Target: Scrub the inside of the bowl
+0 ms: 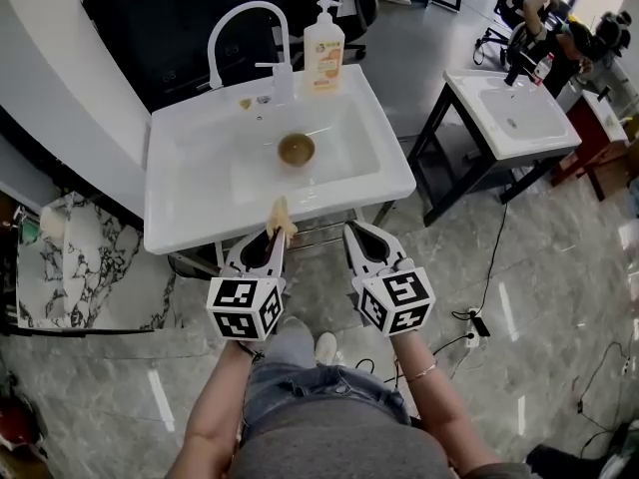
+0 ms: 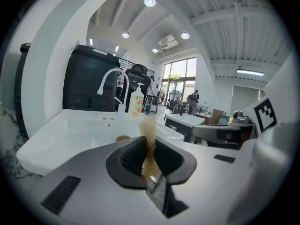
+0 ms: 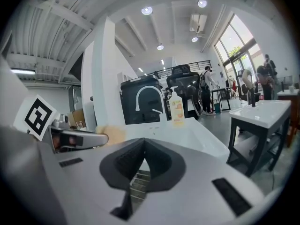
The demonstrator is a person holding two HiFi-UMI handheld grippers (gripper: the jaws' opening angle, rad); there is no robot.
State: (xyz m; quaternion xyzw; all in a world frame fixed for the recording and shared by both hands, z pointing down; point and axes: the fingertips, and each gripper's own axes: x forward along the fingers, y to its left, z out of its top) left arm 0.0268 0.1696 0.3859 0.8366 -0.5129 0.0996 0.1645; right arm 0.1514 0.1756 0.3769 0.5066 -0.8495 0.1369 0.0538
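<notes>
A small brown bowl (image 1: 297,149) sits in the basin of the white sink (image 1: 200,218); in the left gripper view the bowl (image 2: 123,138) peeks out just past the jaws. My left gripper (image 1: 277,232) hovers at the sink's front edge, shut on a tan sponge (image 1: 281,216) that sticks up between its jaws (image 2: 150,135). To its right my right gripper (image 1: 355,238) hangs below the sink's front rim, shut with nothing in it (image 3: 142,146). Both grippers are short of the bowl.
A white faucet (image 1: 245,28) and a soap pump bottle (image 1: 323,53) stand at the back of the sink. A second white sink (image 1: 514,113) on a black frame stands to the right. Cables (image 1: 479,317) lie on the marble floor. People are at the far back.
</notes>
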